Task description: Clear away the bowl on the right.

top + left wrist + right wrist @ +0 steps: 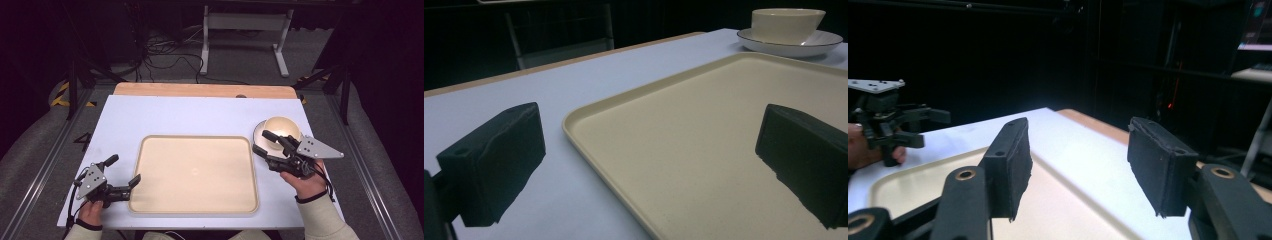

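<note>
1. Cream-coloured bowl [282, 128] sits upright on a white plate [259, 134] with a dark rim, at the right side of the pale blue table [150, 115], just beside the right edge of a beige tray [145, 150] that has nothing on it.
2. My right gripper [261, 141] hovers at the near left edge of the plate. Its jaws stand apart with nothing between them. In the right gripper view they look out level across the tray and not at the dish.
3. My left gripper [125, 169] is open too. It rests by the tray's near left corner, one jaw over the table and one over the tray, gripping nothing.
4. I judge the step in hand to be taking hold of the bowl or plate to carry it to the tray.
5. To do it well, I tip the right jaws down until the rim sits squarely between the pads, then close firmly before lifting.
6. Gripping the plate's rim risks the bowl sliding, so I keep it level and move slowly.
7. The left gripper can steady the tray's edge if it shifts.
</note>
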